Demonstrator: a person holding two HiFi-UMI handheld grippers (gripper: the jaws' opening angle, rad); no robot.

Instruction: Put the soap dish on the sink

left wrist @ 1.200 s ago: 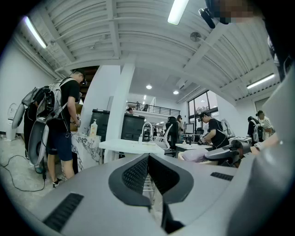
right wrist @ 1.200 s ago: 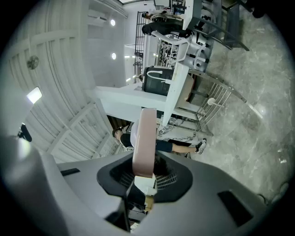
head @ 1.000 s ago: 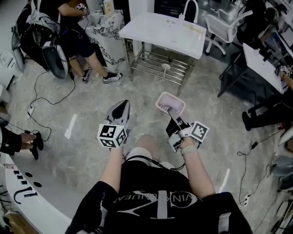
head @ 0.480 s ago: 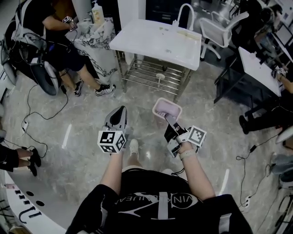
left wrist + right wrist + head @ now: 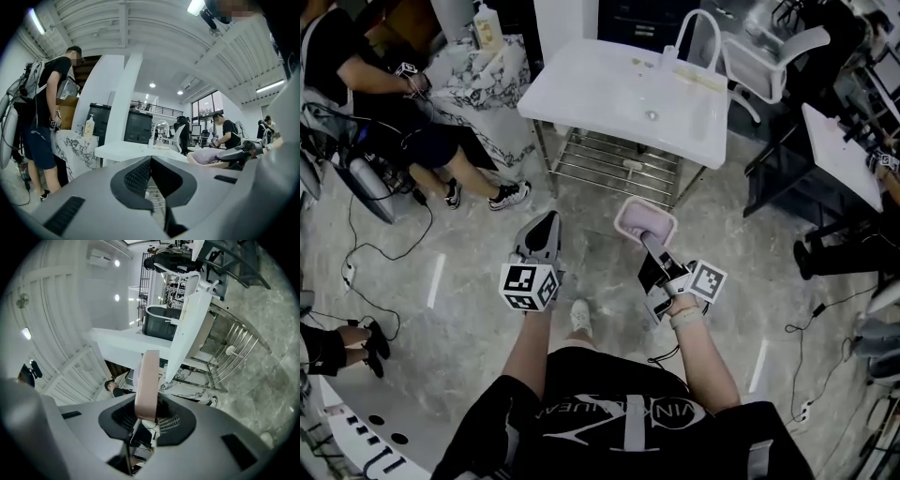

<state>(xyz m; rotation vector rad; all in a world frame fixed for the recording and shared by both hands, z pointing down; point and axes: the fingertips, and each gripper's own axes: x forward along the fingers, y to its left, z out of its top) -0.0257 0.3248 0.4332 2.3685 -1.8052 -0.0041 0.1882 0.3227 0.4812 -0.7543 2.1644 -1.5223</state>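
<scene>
The pink soap dish (image 5: 645, 221) hangs over the marble floor, short of the white sink top (image 5: 609, 84) with its curved faucet (image 5: 703, 28). My right gripper (image 5: 649, 246) is shut on the dish's near rim. In the right gripper view the soap dish (image 5: 147, 380) stands edge-on between the pads of the right gripper (image 5: 145, 416), with the sink (image 5: 187, 324) ahead. My left gripper (image 5: 539, 236) is shut with nothing in it, level with the right one. The left gripper (image 5: 151, 161) faces the sink top (image 5: 124, 151) in its own view, with the soap dish (image 5: 208, 155) at its right.
A steel wire rack (image 5: 614, 155) sits under the sink. At the left a marbled counter (image 5: 487, 70) bears a bottle, and a person (image 5: 384, 103) sits beside it. A white chair (image 5: 787, 47) and a dark desk (image 5: 787, 159) stand at the right. Cables (image 5: 356, 253) lie on the floor.
The sink has come nearer and now sits closer in front of both grippers. The dish stays held in the right gripper and the left stays shut.
</scene>
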